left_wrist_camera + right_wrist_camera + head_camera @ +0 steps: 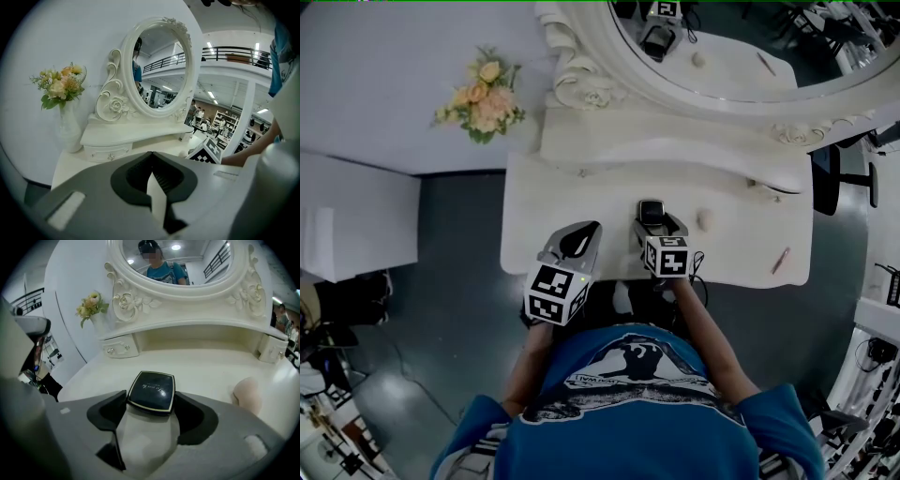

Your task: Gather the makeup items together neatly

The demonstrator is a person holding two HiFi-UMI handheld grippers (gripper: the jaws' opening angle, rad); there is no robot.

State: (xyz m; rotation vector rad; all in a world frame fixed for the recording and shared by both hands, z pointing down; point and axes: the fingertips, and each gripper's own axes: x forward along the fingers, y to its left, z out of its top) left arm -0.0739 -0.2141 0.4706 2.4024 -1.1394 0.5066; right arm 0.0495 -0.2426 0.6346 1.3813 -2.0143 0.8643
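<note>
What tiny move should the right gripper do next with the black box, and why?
Probably carry the black compact a little to the right and set it down beside the beige sponge. The fingers of the right gripper seem to pinch its two sides, and the sponge lies nearby on the white table, so that would bring two items together.

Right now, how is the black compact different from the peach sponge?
The compact is black, flat and square; the sponge is pale peach and rounded. The compact is between the right gripper's fingers; the sponge lies alone on the table. Both are makeup things.
</note>
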